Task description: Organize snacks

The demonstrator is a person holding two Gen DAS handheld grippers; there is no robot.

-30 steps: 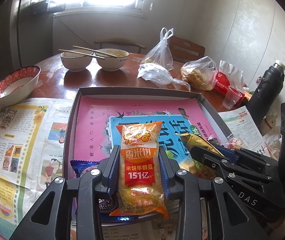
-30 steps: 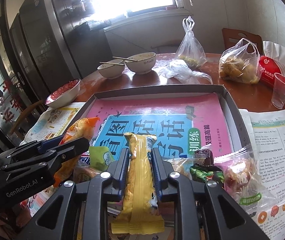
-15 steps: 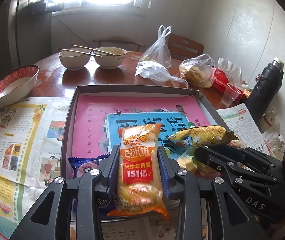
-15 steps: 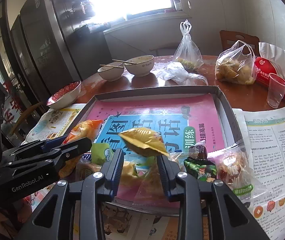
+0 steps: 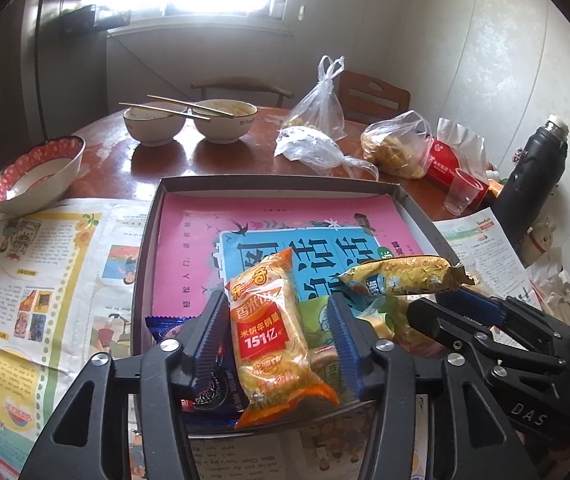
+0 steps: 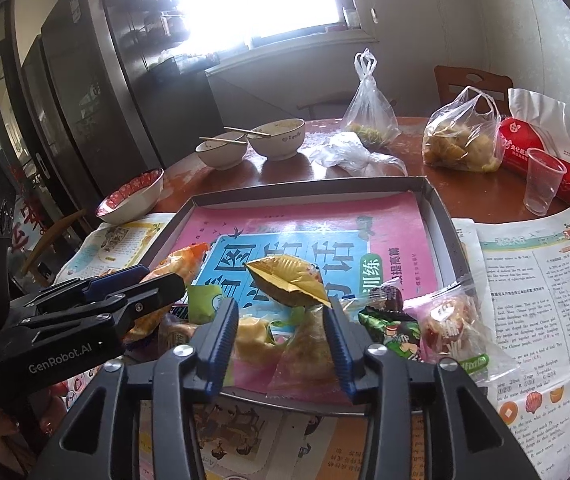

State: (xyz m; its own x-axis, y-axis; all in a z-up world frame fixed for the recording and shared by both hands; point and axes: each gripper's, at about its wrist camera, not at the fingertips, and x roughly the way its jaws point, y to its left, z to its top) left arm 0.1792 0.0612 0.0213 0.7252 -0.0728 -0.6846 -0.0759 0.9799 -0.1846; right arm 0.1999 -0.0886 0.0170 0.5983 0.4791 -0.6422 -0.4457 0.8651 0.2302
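counter [image 5: 117,160]: we see glossy brown wood with window glare, upper left.
rice-cracker packet [image 5: 271,336]: shiny orange plastic film, lower centre.
yellow wrapper [image 6: 285,286]: we read creased, glinting foil.
newspaper [image 5: 25,280]: matt printed paper, left.
tongs [image 5: 279,334]: matt black plastic, ribbed blue pads.

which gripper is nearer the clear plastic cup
Right. The right gripper works at the tray's near edge on the side toward the cup; the left gripper sits farther over, beside it.

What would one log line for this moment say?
left claw open | orange pack between jaws | right claw open | yellow pack ahead | over tray
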